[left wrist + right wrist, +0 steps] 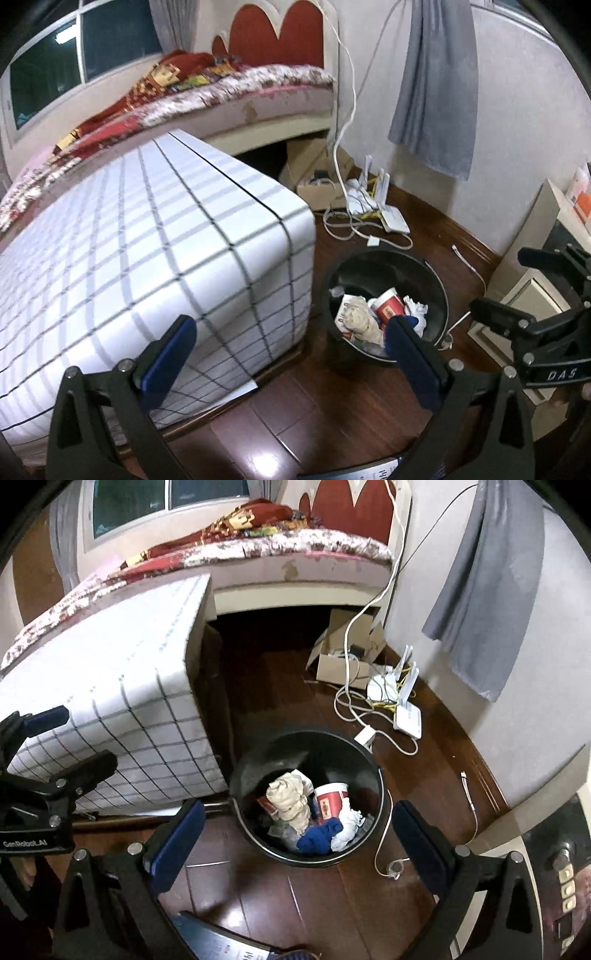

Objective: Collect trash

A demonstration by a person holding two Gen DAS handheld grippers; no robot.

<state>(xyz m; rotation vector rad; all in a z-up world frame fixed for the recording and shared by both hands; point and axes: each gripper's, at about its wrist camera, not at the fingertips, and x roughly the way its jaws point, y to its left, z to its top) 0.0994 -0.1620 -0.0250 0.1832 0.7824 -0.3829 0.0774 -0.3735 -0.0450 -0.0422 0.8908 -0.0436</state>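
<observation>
both jaws empty above the bin

we hold the left gripper (291, 354) and the right gripper (299, 834) over the wooden floor, each with its jaws spread wide and nothing between them. the black trash bin (255, 760) is our landmark: it stands on the floor just beside the corner of the checked mattress (110, 701), where we can reach it from above. inside it lie a crumpled beige rag (290, 801), a red paper cup (330, 799), white crumpled paper (349, 821) and a blue cloth (317, 836), so the trash we can see is already collected. beyond the bin, toward the wall, a router (406, 716) and white cables (354, 701) sit on the floor; we judge these belong there. we hover wide open, probably looking for more.
</observation>
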